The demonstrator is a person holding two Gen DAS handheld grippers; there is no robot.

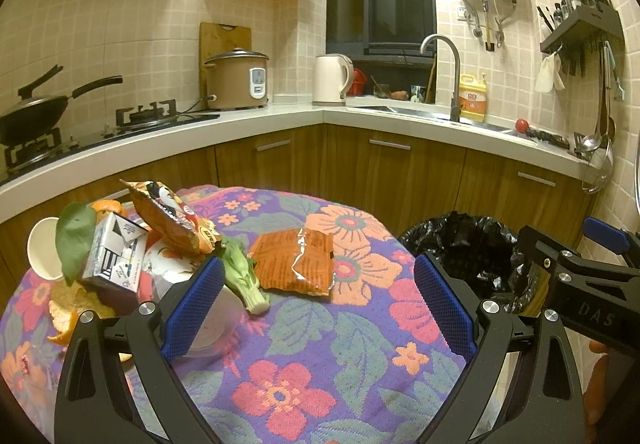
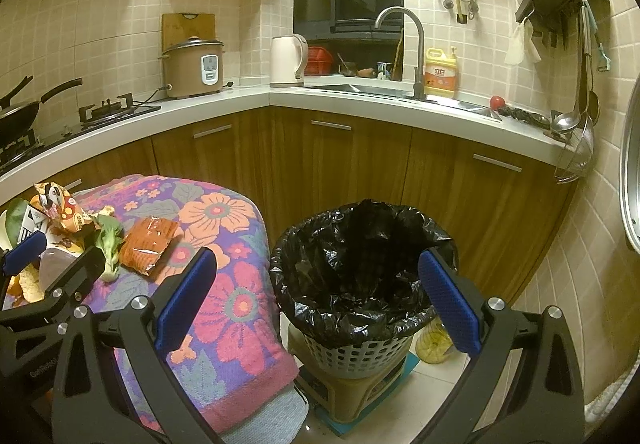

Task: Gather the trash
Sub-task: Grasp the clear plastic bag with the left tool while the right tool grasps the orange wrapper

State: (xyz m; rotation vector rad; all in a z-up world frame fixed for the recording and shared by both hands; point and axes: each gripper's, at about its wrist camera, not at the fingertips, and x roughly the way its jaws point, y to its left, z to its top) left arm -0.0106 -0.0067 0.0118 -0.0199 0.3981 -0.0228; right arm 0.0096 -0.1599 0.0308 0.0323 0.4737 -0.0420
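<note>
A flat orange packet lies on the flowered tablecloth. Left of it lie a green vegetable stalk, an orange snack bag, a small carton, a white cup, a green leaf and orange peel. My left gripper is open and empty, low over the cloth, just short of the packet. My right gripper is open and empty, in front of a basket with a black bin bag.
The bin basket stands on a stool on the floor, right of the table. Behind runs a kitchen counter with wok, rice cooker, kettle, sink and tap. A yellow bottle stands on the floor by the bin.
</note>
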